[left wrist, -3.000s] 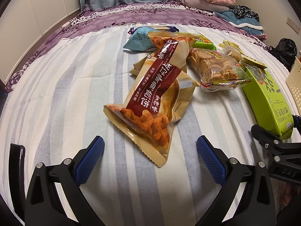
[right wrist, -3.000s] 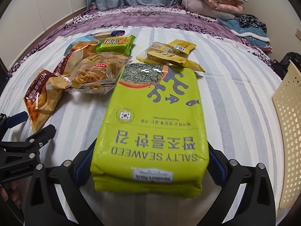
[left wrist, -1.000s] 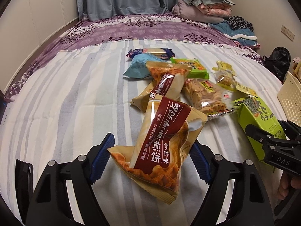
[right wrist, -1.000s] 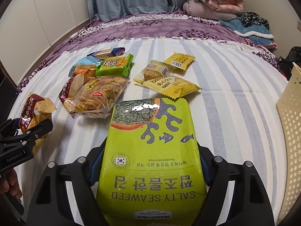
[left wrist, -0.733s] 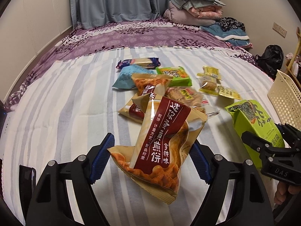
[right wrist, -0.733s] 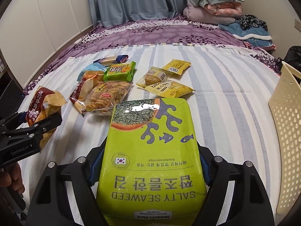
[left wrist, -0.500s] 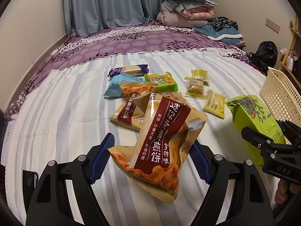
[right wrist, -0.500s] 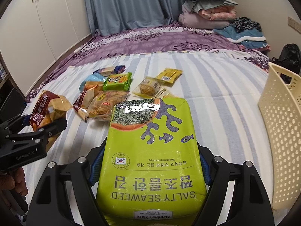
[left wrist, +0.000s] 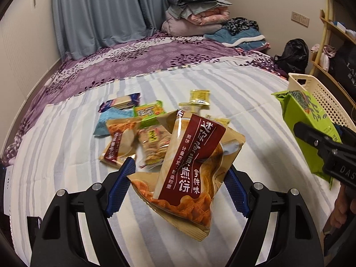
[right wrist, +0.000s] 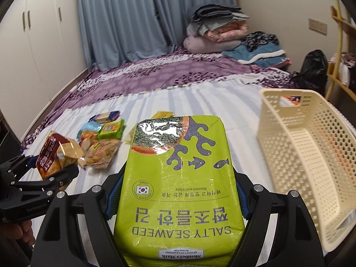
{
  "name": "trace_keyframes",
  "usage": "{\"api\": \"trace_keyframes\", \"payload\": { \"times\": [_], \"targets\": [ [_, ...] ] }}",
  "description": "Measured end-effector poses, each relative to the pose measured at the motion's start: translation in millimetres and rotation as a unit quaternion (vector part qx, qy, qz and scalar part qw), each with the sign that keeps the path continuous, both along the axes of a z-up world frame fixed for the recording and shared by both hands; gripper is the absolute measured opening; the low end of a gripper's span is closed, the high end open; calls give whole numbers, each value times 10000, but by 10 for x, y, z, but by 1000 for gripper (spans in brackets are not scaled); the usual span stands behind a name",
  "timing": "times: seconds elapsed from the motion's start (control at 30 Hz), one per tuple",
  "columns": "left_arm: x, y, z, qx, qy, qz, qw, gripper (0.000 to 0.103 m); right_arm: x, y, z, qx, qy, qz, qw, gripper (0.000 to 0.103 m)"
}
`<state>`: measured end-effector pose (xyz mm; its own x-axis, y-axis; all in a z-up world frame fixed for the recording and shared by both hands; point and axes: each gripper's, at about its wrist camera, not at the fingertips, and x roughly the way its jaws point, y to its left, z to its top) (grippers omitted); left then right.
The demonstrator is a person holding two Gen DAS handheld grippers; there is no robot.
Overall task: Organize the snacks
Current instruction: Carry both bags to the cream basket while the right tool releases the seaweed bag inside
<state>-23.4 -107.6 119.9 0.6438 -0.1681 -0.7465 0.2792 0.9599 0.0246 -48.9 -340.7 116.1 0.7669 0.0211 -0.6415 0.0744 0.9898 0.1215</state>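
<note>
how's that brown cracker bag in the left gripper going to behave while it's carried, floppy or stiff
Likely floppy: the brown cracker bag, pinched at its sides by the left gripper, is creased and its lower corner sags below the pads. It looks puffy, so probably light for its size. The glossy film could slip, and the crackers inside may crush if squeezed harder.

The seaweed pack (right wrist: 180,191) is glossy green plastic film with a reflective foil-like window near its top. The pancake snack bag (left wrist: 189,166) is shiny tan and maroon plastic film, creased, with a crimped ribbed seal at its lower edge. The left gripper (left wrist: 178,189) and right gripper (right wrist: 178,198) are matt black plastic with silver metal screw heads; their pads (left wrist: 121,185) are blue and ribbed, apparently rubber. The basket (right wrist: 300,155) is cream plastic, perforated with small holes, with a dull sheen. The striped bedsheet (left wrist: 233,89) is soft matt cloth. The curtain (right wrist: 124,22) is matt blue-grey fabric in folds.
</note>
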Motion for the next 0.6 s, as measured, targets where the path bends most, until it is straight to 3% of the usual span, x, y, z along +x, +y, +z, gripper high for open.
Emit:
{"api": "trace_keyframes", "payload": {
  "times": [0.33,0.6],
  "targets": [
    [7,-587,164,-2,-108,-590,9982,79,-219,-796,144,-87,-242,-999,9947,78],
    [-6,-1097,255,-32,-160,-1111,9937,79,-398,-1358,55,-156,-140,-1773,9839,79]
  ]
}}
